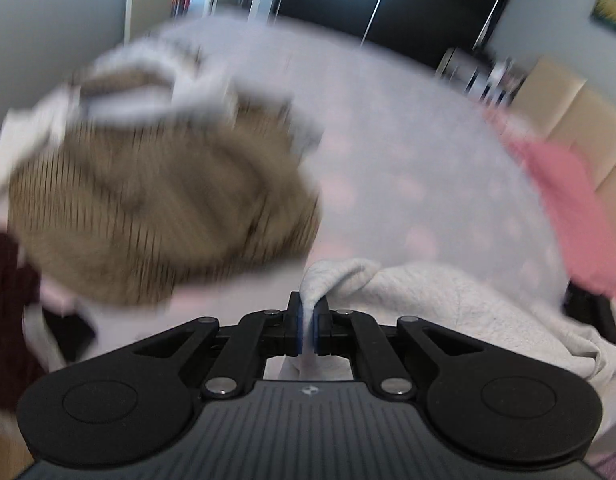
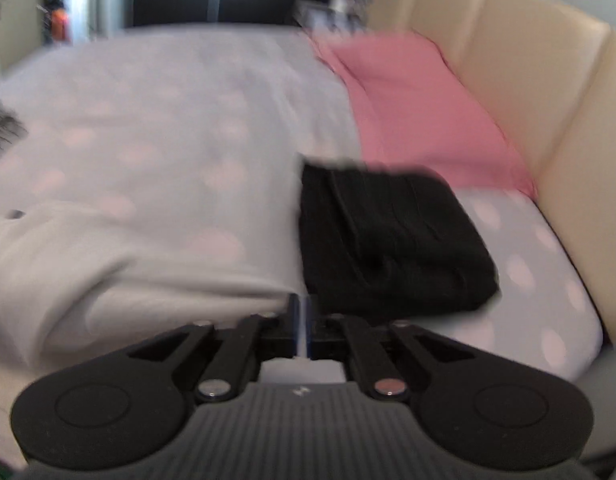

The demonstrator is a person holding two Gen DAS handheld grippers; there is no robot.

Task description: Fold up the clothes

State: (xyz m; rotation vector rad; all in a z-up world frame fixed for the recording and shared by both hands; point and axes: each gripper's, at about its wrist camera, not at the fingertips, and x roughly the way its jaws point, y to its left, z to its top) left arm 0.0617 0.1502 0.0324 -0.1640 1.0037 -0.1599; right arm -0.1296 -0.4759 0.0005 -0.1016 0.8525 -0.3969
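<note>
Left hand-held gripper (image 1: 308,320) is clamped on a pinched-up ridge of the light grey fleecy sweatshirt-type garment (image 1: 448,304), blue pads tight on the cloth, fabric peaking just above the fingers. Right hand-held gripper (image 2: 304,320) has its pads nearly together w/ a thin pale sliver between them; looks like I've got the same grey garment's edge pinched there too, but blur makes it a judgement, not certain. Garment lies bunched on the white bedspread with pale pink dots (image 2: 168,112), close in front of both grippers, spanning btwn them.

Handling: soft, limp, thickish knit, light but bulky. It'll drape and sag from any pinch point, won't hold shape, not slippery against the pads, nothing fragile. Best hold imo is at hems, shoulder seams or corners where the cloth is doubled; a mid-panel pinch like the left one just tents it.

Other stuff: tan and white striped garment pile (image 1: 160,200) to the left, v. blurred. Black ribbed garment, folded into a neat rectangle (image 2: 388,236), sits right of the grey one, near the pink pillow (image 2: 420,112) and cream padded headboard (image 2: 528,80).
</note>
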